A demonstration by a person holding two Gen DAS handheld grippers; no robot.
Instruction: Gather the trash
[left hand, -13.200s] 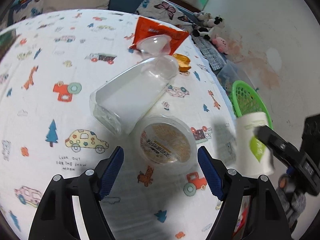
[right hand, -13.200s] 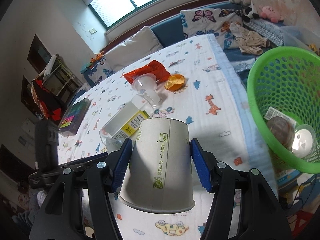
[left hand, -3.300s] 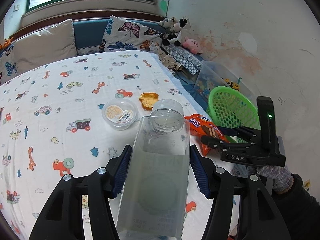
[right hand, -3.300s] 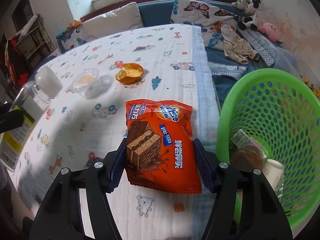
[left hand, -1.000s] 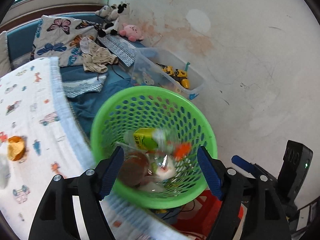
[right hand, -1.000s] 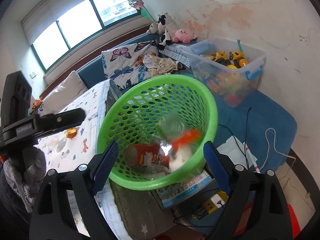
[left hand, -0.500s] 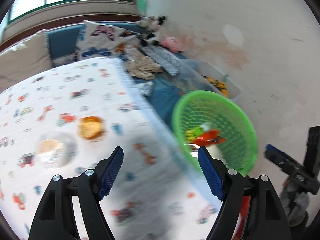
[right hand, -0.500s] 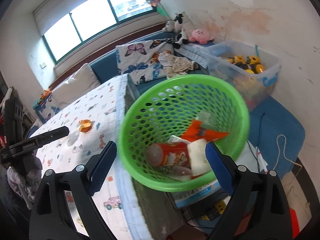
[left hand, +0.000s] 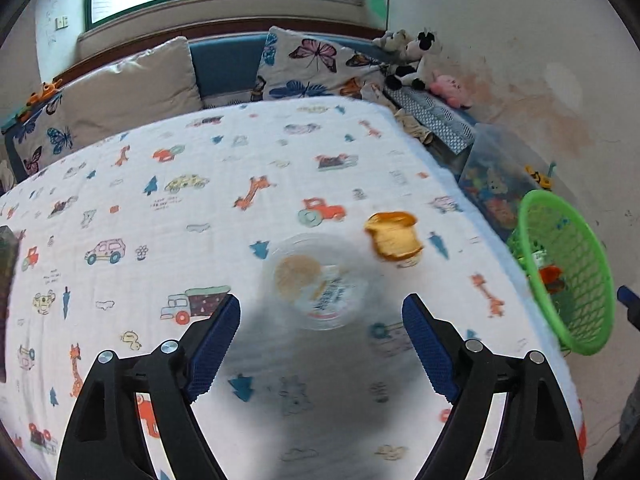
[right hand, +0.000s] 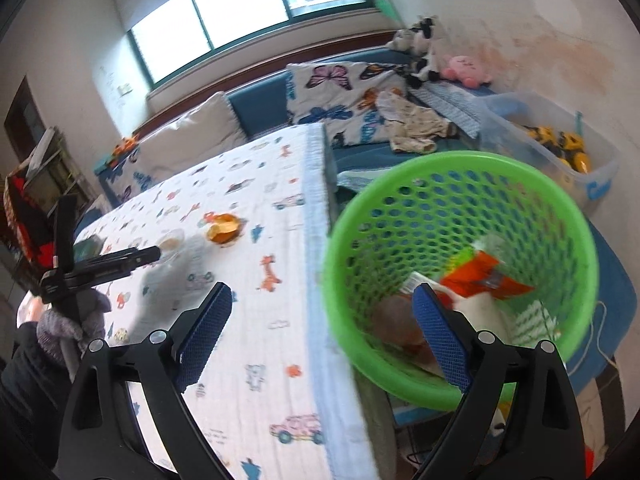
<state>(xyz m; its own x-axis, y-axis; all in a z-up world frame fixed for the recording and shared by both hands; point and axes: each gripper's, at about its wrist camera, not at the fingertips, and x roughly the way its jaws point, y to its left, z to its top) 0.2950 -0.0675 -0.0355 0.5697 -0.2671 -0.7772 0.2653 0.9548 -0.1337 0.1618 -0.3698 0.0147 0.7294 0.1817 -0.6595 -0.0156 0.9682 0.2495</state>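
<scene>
A clear round plastic cup with a printed lid (left hand: 318, 282) lies on the patterned bedsheet (left hand: 200, 208), just ahead of my open, empty left gripper (left hand: 321, 342). An orange peel-like scrap (left hand: 394, 236) lies to its right. The green mesh basket (right hand: 460, 184) stands off the bed's right edge and holds an orange wrapper (right hand: 484, 278) and other trash. My right gripper (right hand: 322, 328) is open and empty, over the bed edge beside the basket. The cup (right hand: 170, 244) and the scrap (right hand: 224, 228) also show in the right wrist view, with the left gripper (right hand: 154, 254) near them.
Butterfly pillows (left hand: 316, 64) and plush toys (left hand: 416, 60) line the far bench. A clear bin of toys (right hand: 556, 156) stands by the stained wall beyond the basket. A dark object (left hand: 6, 252) lies at the bed's left edge.
Both grippers have swung left, away from the basket toward the bed. The left gripper now faces the cup and scrap up close. The bottle and wrapper held earlier now lie in the basket.
</scene>
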